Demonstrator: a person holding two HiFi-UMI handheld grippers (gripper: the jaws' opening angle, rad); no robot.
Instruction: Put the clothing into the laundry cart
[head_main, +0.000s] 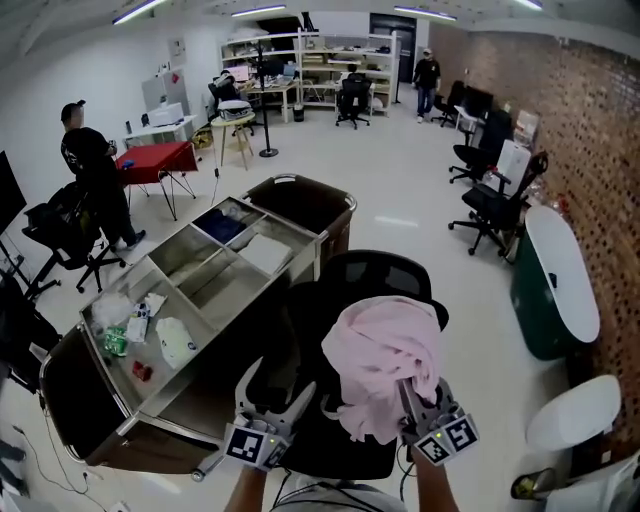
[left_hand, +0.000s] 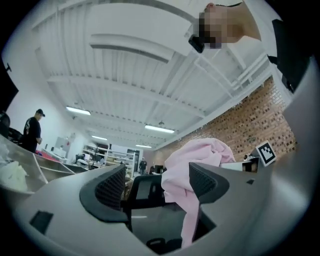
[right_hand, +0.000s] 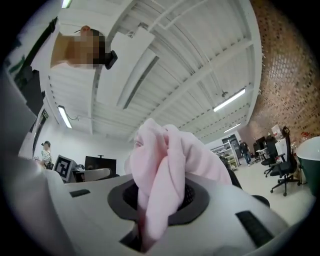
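Carrying step: right gripper (head_main: 415, 392) clamps the garment (head_main: 385, 355) over the chair (head_main: 370, 275), left gripper (head_main: 275, 390) gapes empty; next, likely swing to the cart (head_main: 322, 194) and release.

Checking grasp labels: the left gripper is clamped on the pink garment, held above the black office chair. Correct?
Wrong gripper. The right gripper is clamped on the pink garment, as the right gripper view shows; the left gripper has its jaws apart. The garment is held above the black office chair.
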